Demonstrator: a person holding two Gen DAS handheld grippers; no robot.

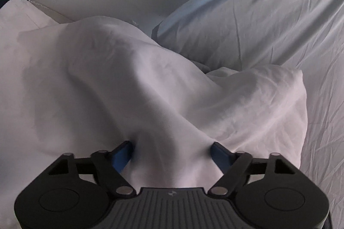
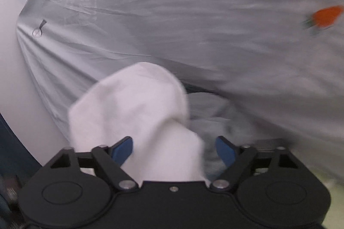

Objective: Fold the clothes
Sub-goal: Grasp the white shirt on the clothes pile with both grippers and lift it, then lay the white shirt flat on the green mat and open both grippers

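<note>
Left hand-held gripper [image 1: 172, 151] pinches the white cloth [image 1: 133, 83] bunched between its fingers to lift it off the bed [image 1: 290, 40]; right hand-held gripper [image 2: 174, 147] looks spread, cloth touching only 1 finger.

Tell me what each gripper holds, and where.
Left gripper: a bunched fold of the white garment fills its jaws; grip unclear. Right gripper: white cloth between open jaws, unclamped.

I am working over a bed [image 1: 311, 78] whose pale grey sheet is lying wrinkled across it; a white garment [image 1: 133, 87] is draping over the sheet in soft folds; a light blue pillow [image 1: 215, 18] is resting beyond it; a grey cover printed with orange carrots [image 2: 193, 14] is spreading across my right-hand view.
</note>
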